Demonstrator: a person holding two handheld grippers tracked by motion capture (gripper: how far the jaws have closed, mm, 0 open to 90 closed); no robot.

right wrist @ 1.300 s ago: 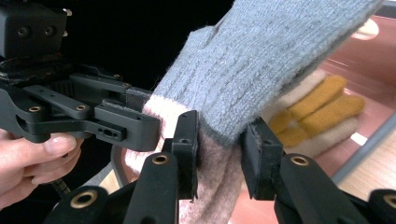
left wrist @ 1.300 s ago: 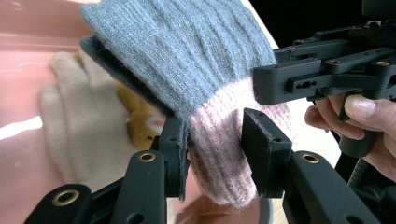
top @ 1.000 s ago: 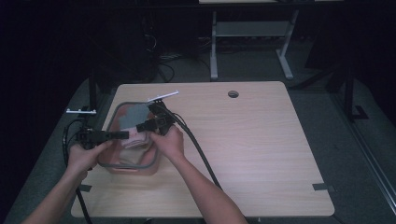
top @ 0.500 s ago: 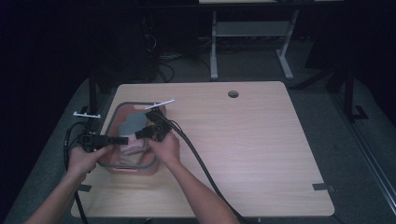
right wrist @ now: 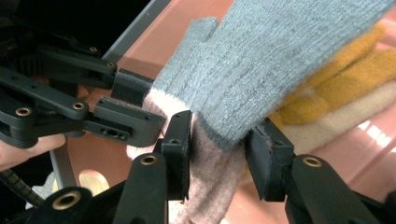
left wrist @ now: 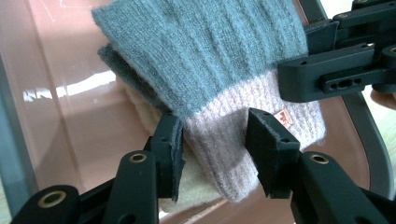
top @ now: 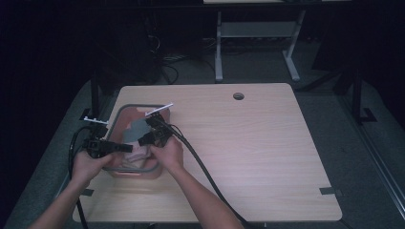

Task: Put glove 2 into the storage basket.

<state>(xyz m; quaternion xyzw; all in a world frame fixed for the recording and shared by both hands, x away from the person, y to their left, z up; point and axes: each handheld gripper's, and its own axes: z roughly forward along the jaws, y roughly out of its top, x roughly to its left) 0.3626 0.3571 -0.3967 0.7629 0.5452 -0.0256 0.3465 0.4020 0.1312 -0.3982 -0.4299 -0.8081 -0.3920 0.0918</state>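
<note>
Left hand-held gripper (left wrist: 212, 158) has just been opening, jaws loose around the glove (left wrist: 205, 60) cuff in the pink bin (top: 125, 168). Right hand-held gripper (right wrist: 217, 156) likewise opening, cuff between jaws. Glove judged soft, light, floppy; grip the ribbed cuff.

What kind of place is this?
Probably a lab or recording room, not a home: a bare wooden desk with a cable hole, another desk's metal legs behind it, loose cables on a dark carpeted floor.
</note>
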